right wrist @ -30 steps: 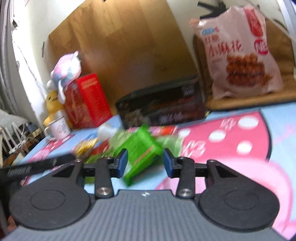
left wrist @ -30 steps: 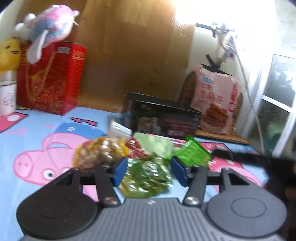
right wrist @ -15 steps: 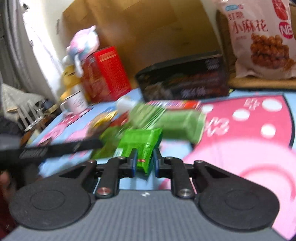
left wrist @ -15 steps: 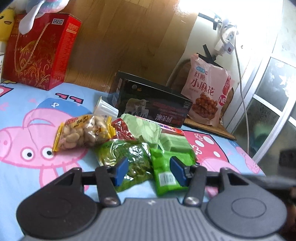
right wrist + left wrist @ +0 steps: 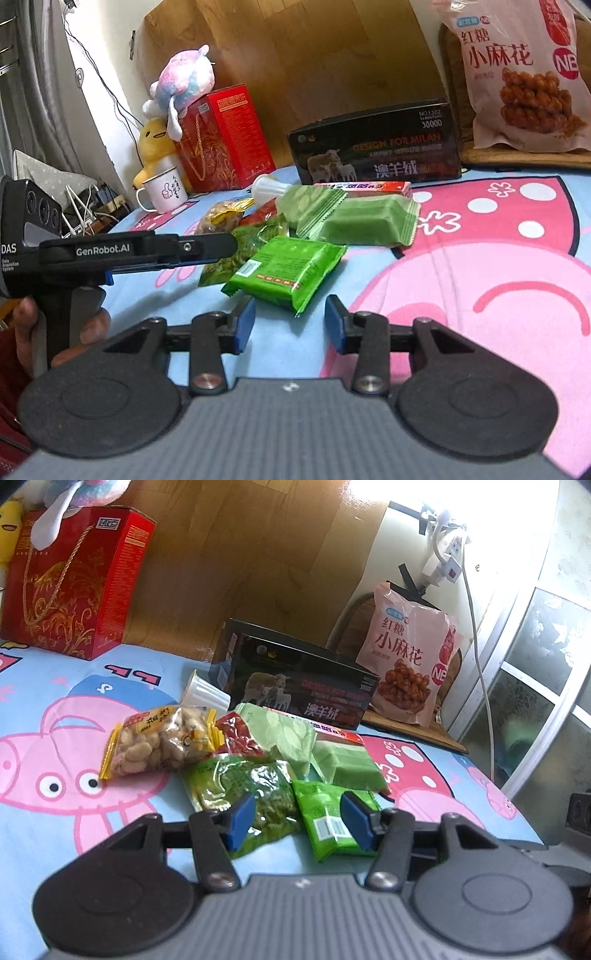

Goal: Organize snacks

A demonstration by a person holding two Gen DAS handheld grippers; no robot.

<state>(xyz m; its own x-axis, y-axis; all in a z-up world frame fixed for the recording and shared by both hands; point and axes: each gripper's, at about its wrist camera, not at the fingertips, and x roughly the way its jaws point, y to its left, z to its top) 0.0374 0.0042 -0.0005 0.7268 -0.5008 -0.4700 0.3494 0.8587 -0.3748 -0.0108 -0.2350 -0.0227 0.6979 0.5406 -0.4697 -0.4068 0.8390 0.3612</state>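
**Two open grippers, one green packet between them**

Two grippers face the snack pile, both with jaws apart and nothing held. In the right wrist view, the right gripper (image 5: 290, 325) sits at lower centre, and the bright green foil snack packet (image 5: 288, 271) lies flat on the blue cartoon-pig cloth (image 5: 480, 266) just ahead of its blue pads. The packet's long axis runs from lower left to upper right of the frame, so its near corner points into the gap between the pads. The left gripper (image 5: 297, 821) hangs above the same packet (image 5: 332, 818) and the clear bag of green snacks (image 5: 243, 790) beside it. Seen from the right, its black body marked "GenRobot.AI" and "DAS" crosses the left of the frame.

Judged from these views, the right gripper is the better lined up for a pick, though its pads would need to turn to span the packet's narrow width.

Behind lie the pale green wrapped bar (image 5: 369, 223), a leaf-printed green sachet (image 5: 310, 206) and a yellow-edged bag of peanuts (image 5: 159, 742).

Legible writing:
- pink bag (image 5: 517, 74), upper right: "红糖 小麻花"
- black box (image 5: 376, 147): "DESIGN FOR MILAN", "澳羊绒", "3800D"
- red gift box (image 5: 225, 136): print too small to read
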